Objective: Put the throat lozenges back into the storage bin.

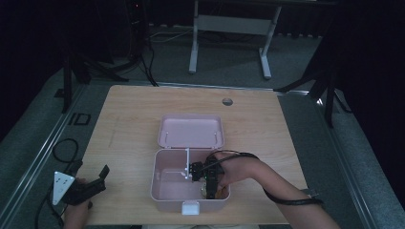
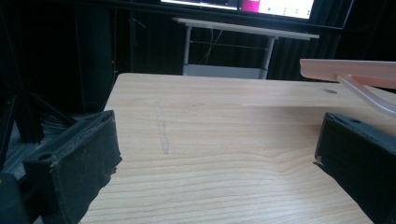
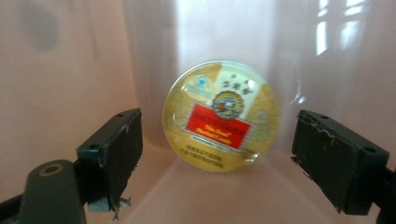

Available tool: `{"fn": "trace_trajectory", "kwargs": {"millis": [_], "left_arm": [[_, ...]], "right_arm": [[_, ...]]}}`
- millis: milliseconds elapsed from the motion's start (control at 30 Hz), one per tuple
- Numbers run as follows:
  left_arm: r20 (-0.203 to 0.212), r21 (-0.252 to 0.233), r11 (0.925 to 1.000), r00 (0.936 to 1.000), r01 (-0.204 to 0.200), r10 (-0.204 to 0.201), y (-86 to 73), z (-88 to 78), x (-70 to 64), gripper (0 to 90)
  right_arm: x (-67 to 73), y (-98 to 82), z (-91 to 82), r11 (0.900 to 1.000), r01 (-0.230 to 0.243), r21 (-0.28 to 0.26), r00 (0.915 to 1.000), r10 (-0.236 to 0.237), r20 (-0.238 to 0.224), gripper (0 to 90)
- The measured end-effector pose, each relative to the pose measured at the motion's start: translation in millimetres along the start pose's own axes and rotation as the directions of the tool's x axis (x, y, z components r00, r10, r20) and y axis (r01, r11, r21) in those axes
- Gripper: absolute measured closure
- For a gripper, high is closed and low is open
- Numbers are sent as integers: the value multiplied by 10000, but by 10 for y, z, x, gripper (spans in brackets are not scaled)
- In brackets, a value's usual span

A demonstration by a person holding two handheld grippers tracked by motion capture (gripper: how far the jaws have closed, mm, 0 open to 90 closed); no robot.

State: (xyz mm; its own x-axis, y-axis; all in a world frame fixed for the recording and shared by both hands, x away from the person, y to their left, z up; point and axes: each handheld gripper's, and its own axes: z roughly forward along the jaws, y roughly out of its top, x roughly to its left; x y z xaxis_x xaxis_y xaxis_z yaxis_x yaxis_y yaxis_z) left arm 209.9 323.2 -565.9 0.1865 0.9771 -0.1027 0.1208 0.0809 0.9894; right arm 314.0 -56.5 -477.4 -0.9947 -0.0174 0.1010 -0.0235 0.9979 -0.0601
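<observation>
Pink plastic makes up the open box [image 1: 189, 183] on the pale wooden table [image 1: 129, 124] in the high view, its lid [image 1: 191, 131] lying flat just behind it and a white latch [image 1: 190, 208] on its near wall. The right gripper [image 1: 210, 183] reaches down into the box's right part, beside a thin white divider [image 1: 187, 164], with the right hand [image 1: 236, 169] just above the box's right rim. The left gripper [image 1: 98, 179] rests well to the left of the box, near the table's front left corner. In the left gripper view its fingers [image 2: 77, 163] are spread wide over bare wood, and the box's lid edge [image 2: 348, 70] shows at upper right. In the right gripper view the fingers [image 3: 116, 149] stand wide apart, pinching nothing; a round gold tin [image 3: 221, 116] with a red label leans against the box's pink wall [image 3: 60, 70] between them, touching neither.
</observation>
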Motion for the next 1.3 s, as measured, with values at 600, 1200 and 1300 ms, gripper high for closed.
{"fn": "trace_trajectory", "kwargs": {"millis": [600,1200,1300], "left_arm": [[-50,9,10000,10000,-31,31,1,3,-8,3],[-44,36,10000,10000,-51,51,1,6,-9,3],[-46,34,10000,10000,-44,44,1,5,-8,3]], "right_arm": [[75,-866,-928,8815,-273,-4714,9845,1054,1400,118],[-302,-1970,-220,6788,-2798,-6790,8903,4481,811,143],[-414,-2091,26,6485,-3497,-6761,8498,5233,624,131]]}}
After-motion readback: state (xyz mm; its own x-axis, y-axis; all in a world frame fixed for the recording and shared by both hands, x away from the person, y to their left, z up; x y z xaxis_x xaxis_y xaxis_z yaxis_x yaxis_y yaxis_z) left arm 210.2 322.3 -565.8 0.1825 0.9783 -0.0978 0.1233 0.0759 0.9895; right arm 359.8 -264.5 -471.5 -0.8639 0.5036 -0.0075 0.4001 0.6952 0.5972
